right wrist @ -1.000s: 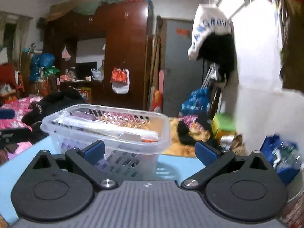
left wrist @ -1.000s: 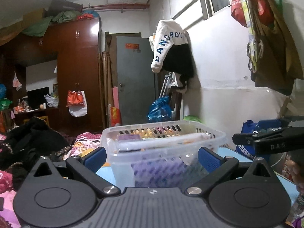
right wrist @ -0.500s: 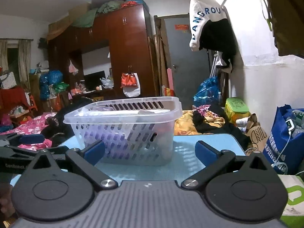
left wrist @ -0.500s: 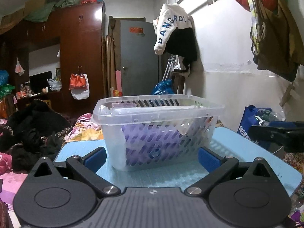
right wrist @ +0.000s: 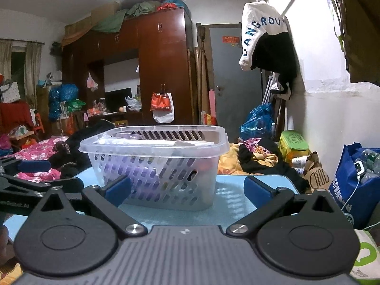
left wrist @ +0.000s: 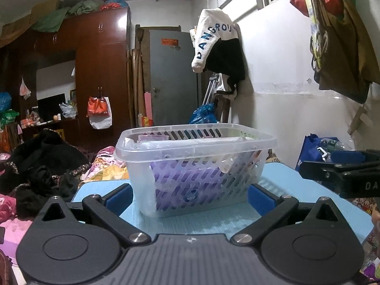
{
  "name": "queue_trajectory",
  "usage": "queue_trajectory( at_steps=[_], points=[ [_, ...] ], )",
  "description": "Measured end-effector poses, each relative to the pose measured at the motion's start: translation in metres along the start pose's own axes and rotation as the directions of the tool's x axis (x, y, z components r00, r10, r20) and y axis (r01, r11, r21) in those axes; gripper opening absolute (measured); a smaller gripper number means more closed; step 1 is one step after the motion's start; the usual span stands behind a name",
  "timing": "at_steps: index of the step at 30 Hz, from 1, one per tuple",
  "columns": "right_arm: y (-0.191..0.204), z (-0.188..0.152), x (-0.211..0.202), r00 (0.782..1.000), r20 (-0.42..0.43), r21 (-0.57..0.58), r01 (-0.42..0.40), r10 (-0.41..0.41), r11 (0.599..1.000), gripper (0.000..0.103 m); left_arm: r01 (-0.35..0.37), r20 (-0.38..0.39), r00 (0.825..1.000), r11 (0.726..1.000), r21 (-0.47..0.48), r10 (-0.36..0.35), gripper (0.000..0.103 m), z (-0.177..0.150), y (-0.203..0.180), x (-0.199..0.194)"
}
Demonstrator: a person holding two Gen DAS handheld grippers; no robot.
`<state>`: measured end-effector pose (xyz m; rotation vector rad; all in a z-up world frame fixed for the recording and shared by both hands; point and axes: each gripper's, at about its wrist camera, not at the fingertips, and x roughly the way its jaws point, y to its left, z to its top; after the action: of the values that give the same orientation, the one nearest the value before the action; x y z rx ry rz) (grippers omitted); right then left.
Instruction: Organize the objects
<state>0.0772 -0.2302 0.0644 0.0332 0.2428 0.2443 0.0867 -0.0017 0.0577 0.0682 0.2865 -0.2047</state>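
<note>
A clear perforated plastic basket [left wrist: 258, 142] stands on a light blue table [left wrist: 292, 180], holding a purple packet [left wrist: 187, 180] and other items. It also shows in the right wrist view [right wrist: 220, 140]. My left gripper [left wrist: 190, 197] is open and empty, its blue pads either side of the basket's near end, apart from it. My right gripper [right wrist: 187, 187] is open and empty, just short of the basket. The right gripper shows at the right edge of the left wrist view [left wrist: 342, 173]; the left gripper shows at the left edge of the right wrist view [right wrist: 26, 178].
The table [right wrist: 237, 199] ends close behind the basket. Dark clothes [left wrist: 45, 166] lie on a bed at the left. A blue bag [right wrist: 353, 185] stands on the floor at the right. A white wall [left wrist: 285, 118] runs along the right side.
Both grippers have drawn back and lowered from the basket, which now stands on the table. Both stay open.
</note>
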Motion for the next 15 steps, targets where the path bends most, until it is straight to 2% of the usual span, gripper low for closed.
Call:
queue_trajectory(
  at_steps=[12, 15],
  points=[
    [0.007, -0.001, -0.005, 1.0, 0.011, -0.034, -0.001, 0.001, 0.999, 0.103, 0.013, 0.018, 1.0, 0.999, -0.052, -0.012, 0.103, 0.002, 0.006, -0.003],
    [0.008, -0.001, -0.006, 1.0, 0.014, -0.033, -0.004, 0.005, 0.999, 0.103, 0.077, 0.018, 0.997, 0.994, -0.084, -0.075, 0.103, 0.002, 0.011, -0.004]
  ],
)
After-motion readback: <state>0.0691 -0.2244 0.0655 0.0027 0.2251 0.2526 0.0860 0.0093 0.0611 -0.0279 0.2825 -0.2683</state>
